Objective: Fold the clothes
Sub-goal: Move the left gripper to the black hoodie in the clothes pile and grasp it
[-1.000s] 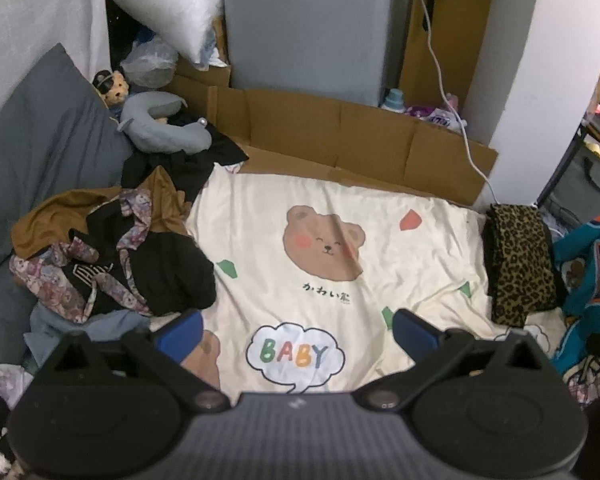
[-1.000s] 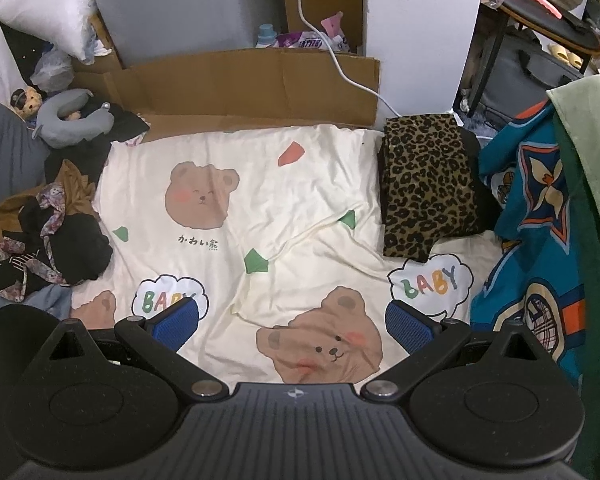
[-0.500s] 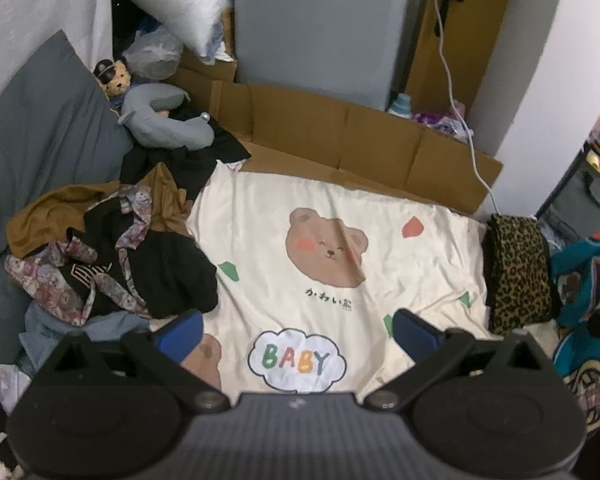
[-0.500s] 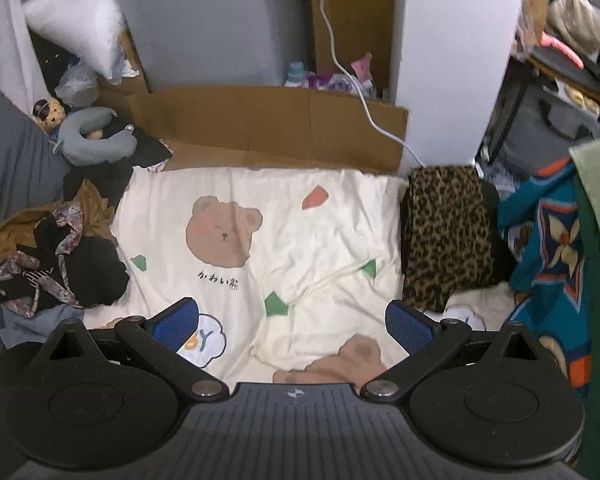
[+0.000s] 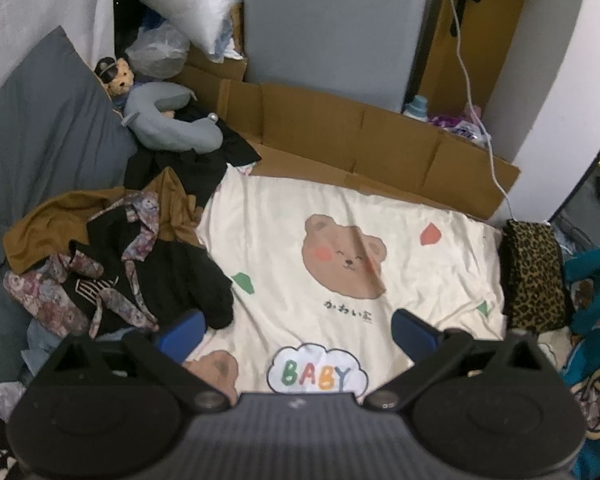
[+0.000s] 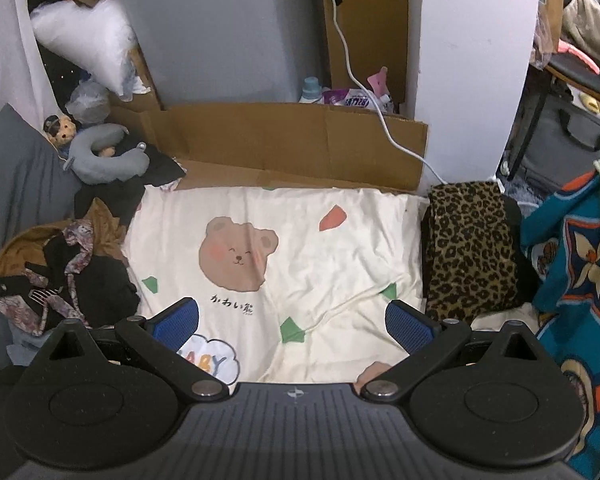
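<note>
1. Your left gripper (image 5: 296, 330) has its jaws spread wide with nothing between them; it hangs above the cream bear-print sheet (image 5: 340, 216), with no cloth touching its blue pads (image 5: 180, 332).

2. Your right gripper (image 6: 292, 320) is the same: jaws wide, empty, held over the same sheet with its fingers clear of any fabric.

3. Ahead of both sets of jaws the sheet lies bare apart from a few creases, so I judge it to be your folding surface, with no garment laid out on it.

4. To the left of the left jaws sits the pile of unfolded clothes (image 5: 112, 264): black, brown and floral pieces tangled together. That looks like the work still left.

5. To the right of the right jaws, at the sheet's edge, lies a leopard-print garment (image 6: 470, 248) in a neat oblong. It appears already folded, so one piece is likely done.

6. My reading: you are between garments, early in the task. The next piece probably has to come from the pile on the left.
</note>
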